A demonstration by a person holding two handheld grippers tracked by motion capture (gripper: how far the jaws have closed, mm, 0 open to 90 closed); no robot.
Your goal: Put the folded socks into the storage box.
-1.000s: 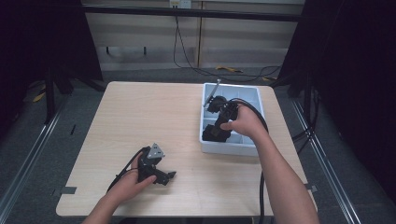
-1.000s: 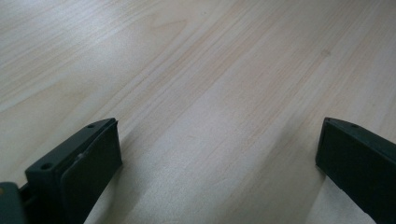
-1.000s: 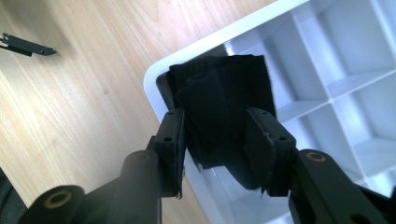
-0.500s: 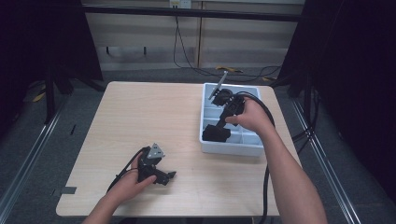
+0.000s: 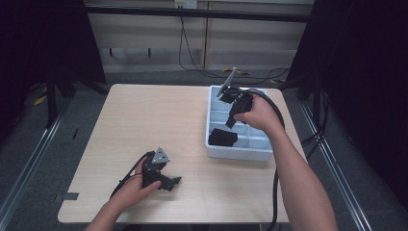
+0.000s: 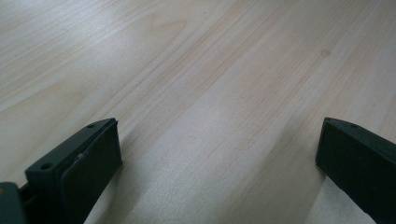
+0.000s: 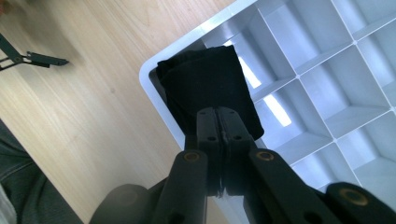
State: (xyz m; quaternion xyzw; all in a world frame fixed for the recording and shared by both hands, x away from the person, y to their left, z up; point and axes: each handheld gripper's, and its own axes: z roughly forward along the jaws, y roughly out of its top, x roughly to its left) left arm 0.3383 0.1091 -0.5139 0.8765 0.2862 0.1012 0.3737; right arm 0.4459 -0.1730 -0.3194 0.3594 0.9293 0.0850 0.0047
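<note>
Sock's parked in the tray, right hand-held gripper backing off

One black sock [image 5: 222,137] sits in the near-left corner compartment of the one divided tray [image 5: 238,153], by the surface's right edge. Right hand-held gripper [image 7: 217,122] just clenched empty; lift straight, clear the dividers. Left hand-held gripper [image 5: 174,181] rests released near the front edge.

Right gripper [image 7: 218,122] covers the near edge of the black cloth [image 7: 205,84] in its own view, so whether the tips touch it can't be told. Tray [image 7: 327,70] runs off the top & right edges there. In the high view the hand hides the compartments under the gripper; cloth's fold is too small to read. Left gripper [image 6: 215,154]: both jaws cut off by the bottom edge, right one by the side too.
</note>
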